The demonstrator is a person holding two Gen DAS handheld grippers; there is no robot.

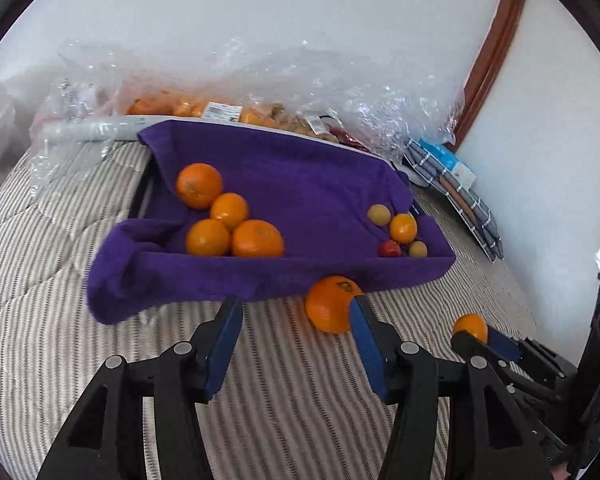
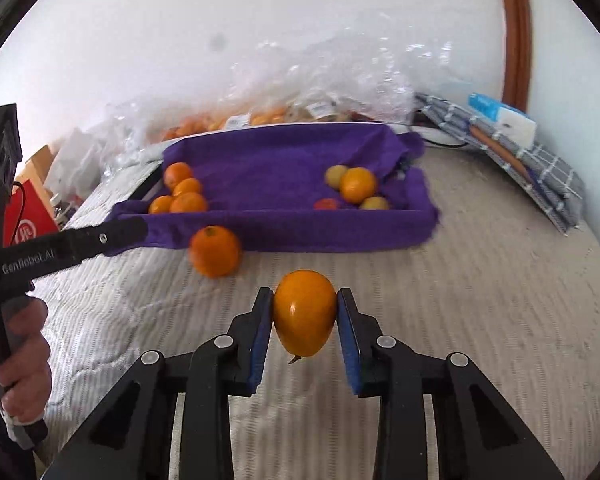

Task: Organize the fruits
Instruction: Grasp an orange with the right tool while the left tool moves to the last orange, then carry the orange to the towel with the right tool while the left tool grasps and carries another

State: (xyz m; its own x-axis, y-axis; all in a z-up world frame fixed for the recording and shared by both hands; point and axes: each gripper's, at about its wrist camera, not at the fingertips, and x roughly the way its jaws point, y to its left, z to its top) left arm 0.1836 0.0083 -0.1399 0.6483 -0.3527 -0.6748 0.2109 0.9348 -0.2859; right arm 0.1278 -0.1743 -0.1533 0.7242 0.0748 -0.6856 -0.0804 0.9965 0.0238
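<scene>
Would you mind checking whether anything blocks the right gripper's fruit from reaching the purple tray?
Nothing visible does. The right gripper holds the fruit above bare bedding, and the tray lies straight ahead; the loose orange sits off to the left.

towel (image 1: pixel 300 184): deep purple
4 oranges (image 1: pixel 230 216): bright orange
bedspread (image 1: pixel 284 392): cream with thin grey stripes
folded cloth (image 2: pixel 540 168): grey-blue with white grid checks
gripper pads (image 2: pixel 260 344): blue on black arms
wall (image 1: pixel 260 12): white

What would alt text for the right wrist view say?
The right gripper clamps a smooth orange egg-shaped fruit between blue-padded jaws above a striped bedspread. Beyond, a loose round orange lies before a purple towel-lined tray holding oranges at its left end and smaller fruits at its right.
</scene>
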